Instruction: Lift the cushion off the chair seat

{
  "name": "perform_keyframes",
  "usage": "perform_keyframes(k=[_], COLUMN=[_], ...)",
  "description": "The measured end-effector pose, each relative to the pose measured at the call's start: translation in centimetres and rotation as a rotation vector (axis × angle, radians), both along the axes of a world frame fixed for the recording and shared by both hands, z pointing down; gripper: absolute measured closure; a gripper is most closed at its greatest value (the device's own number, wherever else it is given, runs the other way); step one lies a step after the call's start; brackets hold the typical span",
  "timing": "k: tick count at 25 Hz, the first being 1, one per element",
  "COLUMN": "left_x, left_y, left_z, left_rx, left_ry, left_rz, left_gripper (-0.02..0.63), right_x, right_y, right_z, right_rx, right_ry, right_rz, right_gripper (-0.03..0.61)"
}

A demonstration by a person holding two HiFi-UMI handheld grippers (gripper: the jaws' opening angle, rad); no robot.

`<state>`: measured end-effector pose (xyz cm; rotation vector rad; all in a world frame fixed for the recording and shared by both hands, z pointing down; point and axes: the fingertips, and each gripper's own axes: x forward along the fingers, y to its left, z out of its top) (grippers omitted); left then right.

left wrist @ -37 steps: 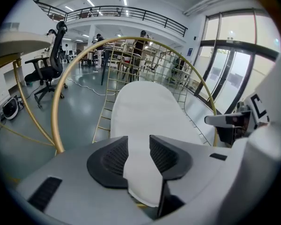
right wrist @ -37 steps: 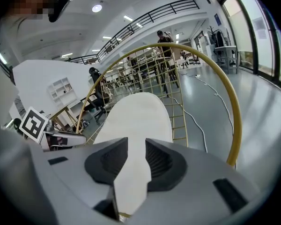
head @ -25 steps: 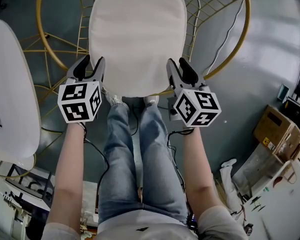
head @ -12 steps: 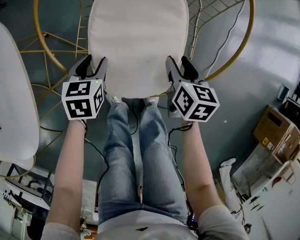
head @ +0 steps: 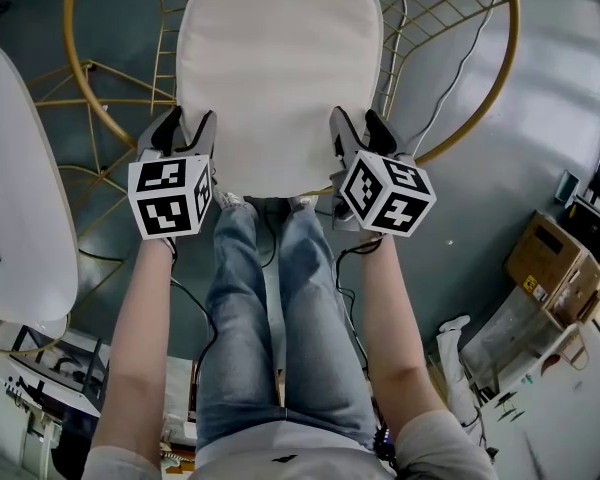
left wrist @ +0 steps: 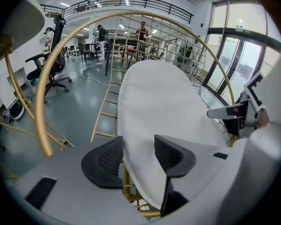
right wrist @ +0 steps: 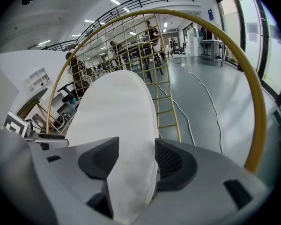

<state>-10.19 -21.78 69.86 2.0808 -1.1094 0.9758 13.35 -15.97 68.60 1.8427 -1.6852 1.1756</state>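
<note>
A white padded cushion (head: 280, 68) lies on the seat of a gold wire chair (head: 504, 48), straight ahead in the head view. My left gripper (head: 185, 120) is at the cushion's near left edge and my right gripper (head: 358, 123) at its near right edge. In the left gripper view the cushion (left wrist: 159, 102) runs between the two black pads of the left gripper (left wrist: 138, 156), whose jaws are opening. In the right gripper view the cushion's edge (right wrist: 117, 111) likewise sits in the widening gap of the right gripper (right wrist: 136, 158). Neither pair of pads visibly squeezes the cushion.
A second white cushioned seat (head: 20, 168) stands close on the left. My legs (head: 270, 308) are just below the chair's front. A cable (head: 460, 58) trails on the grey floor, and a cardboard box (head: 550, 258) with clutter sits at the lower right. An office chair (left wrist: 51, 55) stands farther off.
Both grippers have crept a little forward over the cushion's near edges, the right one dipping slightly. Both pairs of jaws have spread wider. The cushion has not moved.
</note>
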Motion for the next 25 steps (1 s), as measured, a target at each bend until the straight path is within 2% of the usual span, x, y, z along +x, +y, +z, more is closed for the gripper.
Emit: perform_keyframes(k=[9,14,21,23,25], left_x=[0.0,0.1,0.3,0.3,0.3], left_y=[-0.1,0.0,-0.3,-0.2,-0.3], left_z=[0.5,0.7,0.8,0.7,0.2], left_rx=[-0.022,-0.044,-0.031,-0.018,0.003], left_ry=[-0.014,-0.012,-0.063,-0.099,-0.135], left_rz=[-0.032,-0.048,-0.011,-0.007,-0.001], left_gripper=[0.408,0.408,0.425,0.445,0.492], right_x=[-0.1,0.1,0.2,0.3,0.3], right_y=[-0.3,-0.1,-0.2,-0.1,0.0], right_z=[1.1,1.4,1.7,1.5,1.2], right_rx=[-0.039,-0.064,-0.103,-0.097,-0.08], right_ry=[-0.038,-0.021,0.026,0.048,0.06], right_rz=[-0.008,-0.013,-0.059,-0.065,-0.056], right_gripper=[0.342,0.345,0.438,0.482,0.526])
